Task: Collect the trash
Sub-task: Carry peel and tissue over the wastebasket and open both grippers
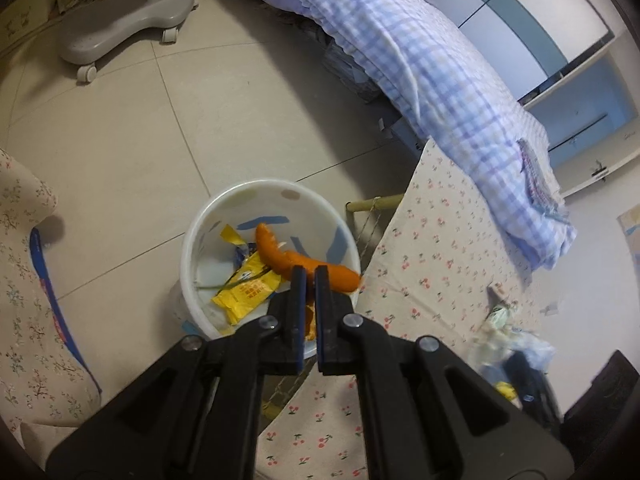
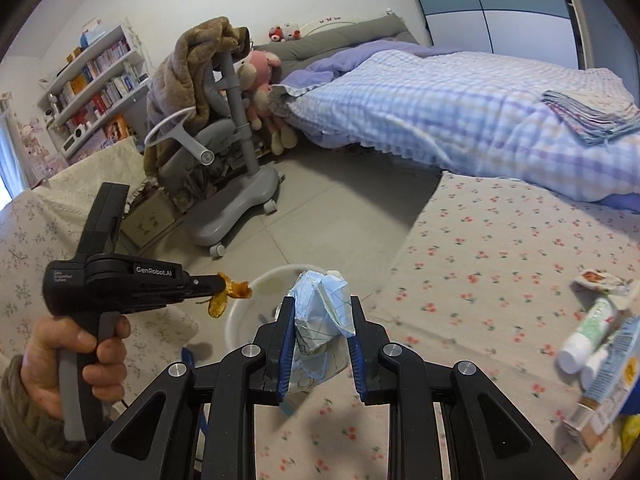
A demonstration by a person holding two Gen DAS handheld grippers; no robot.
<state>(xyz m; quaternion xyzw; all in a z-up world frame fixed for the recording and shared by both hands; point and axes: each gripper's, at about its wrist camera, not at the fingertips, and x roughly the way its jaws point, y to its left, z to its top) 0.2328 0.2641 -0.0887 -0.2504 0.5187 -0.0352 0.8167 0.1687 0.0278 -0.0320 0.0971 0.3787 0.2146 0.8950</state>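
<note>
Left wrist view: the left gripper was shut tight on an orange peel, held over the white bin on the floor. A yellow wrapper was seen inside the bin. Crumpled blue paper was squeezed by the right gripper, above the flowered cloth by the bin.

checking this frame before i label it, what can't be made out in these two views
- Left wrist view: the part of the orange peel between the left gripper fingers is hidden by them.
- Left wrist view: the bin floor is partly covered by the yellow wrapper.
- Left wrist view: items at lower right on the tablecloth are blurred.
- Right wrist view: the crumpled paper in the right gripper hides most of the bin.
- Right wrist view: box print is unreadable.
</note>
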